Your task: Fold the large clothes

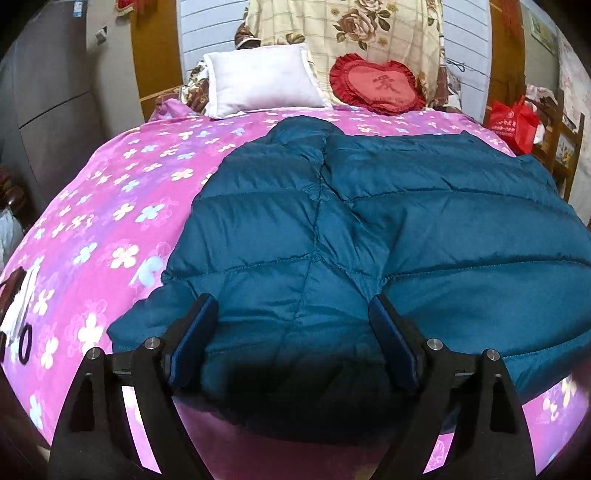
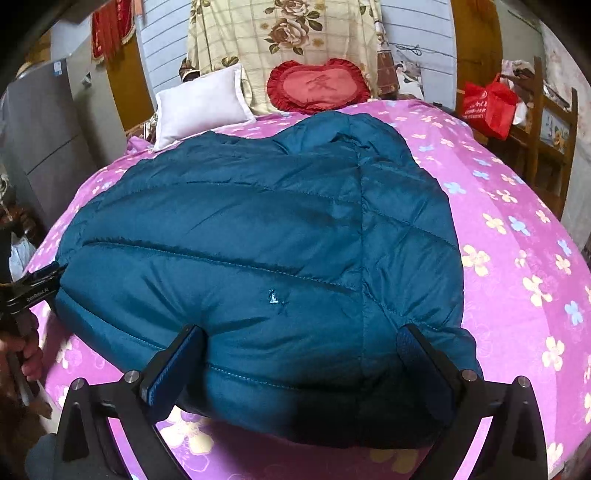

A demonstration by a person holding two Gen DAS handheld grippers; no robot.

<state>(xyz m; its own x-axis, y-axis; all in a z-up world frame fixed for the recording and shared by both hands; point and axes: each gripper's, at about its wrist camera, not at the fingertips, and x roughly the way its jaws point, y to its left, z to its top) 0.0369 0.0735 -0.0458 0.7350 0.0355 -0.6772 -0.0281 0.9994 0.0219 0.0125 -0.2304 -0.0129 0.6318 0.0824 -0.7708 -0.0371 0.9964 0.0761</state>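
A large teal quilted puffer jacket [image 1: 369,221] lies spread flat on a pink flowered bedspread [image 1: 110,206]; it also shows in the right wrist view [image 2: 258,240]. My left gripper [image 1: 293,306] is open, its jaws wide apart over the jacket's near hem on the left half. My right gripper [image 2: 303,339] is open, its jaws wide over the near hem on the right half. The left gripper's body shows at the left edge of the right wrist view [image 2: 33,288], against the jacket's left side. Neither gripper holds fabric.
A white pillow [image 1: 262,81] and a red heart-shaped cushion [image 1: 376,85] lie at the head of the bed against a floral cloth [image 1: 351,26]. A red bag [image 1: 513,120] sits on a wooden chair at the right. A grey cabinet [image 1: 48,85] stands at the left.
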